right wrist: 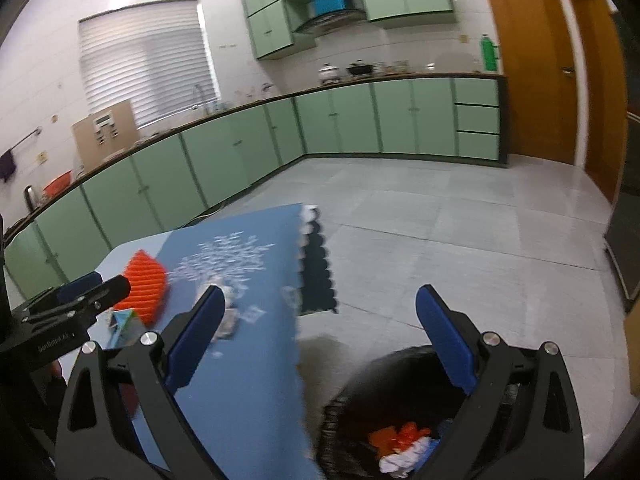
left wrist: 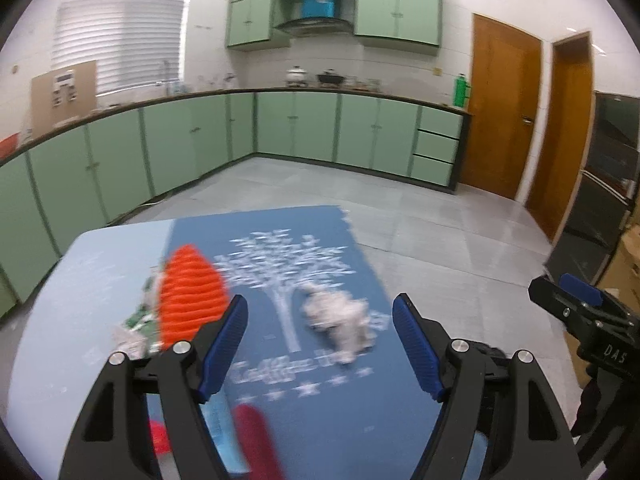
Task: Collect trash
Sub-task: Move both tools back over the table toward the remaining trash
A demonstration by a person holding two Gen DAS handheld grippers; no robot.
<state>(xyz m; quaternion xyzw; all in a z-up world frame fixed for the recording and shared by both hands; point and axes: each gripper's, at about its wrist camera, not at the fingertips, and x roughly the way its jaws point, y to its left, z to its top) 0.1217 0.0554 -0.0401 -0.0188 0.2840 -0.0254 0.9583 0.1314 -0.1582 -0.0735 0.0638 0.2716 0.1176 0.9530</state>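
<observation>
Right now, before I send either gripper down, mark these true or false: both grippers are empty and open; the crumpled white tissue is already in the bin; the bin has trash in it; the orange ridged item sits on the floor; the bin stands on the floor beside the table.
1. Both grippers are open and empty. True: the left gripper and right gripper hold nothing, jaws spread.
2. The crumpled white tissue is in the bin. False: it lies on the blue mat on the table.
3. The black bin has trash in it. True: orange and white scraps show inside.
4. The orange ridged item sits on the floor. False: it is on the table.
5. The bin stands on the floor beside the table. True.
</observation>
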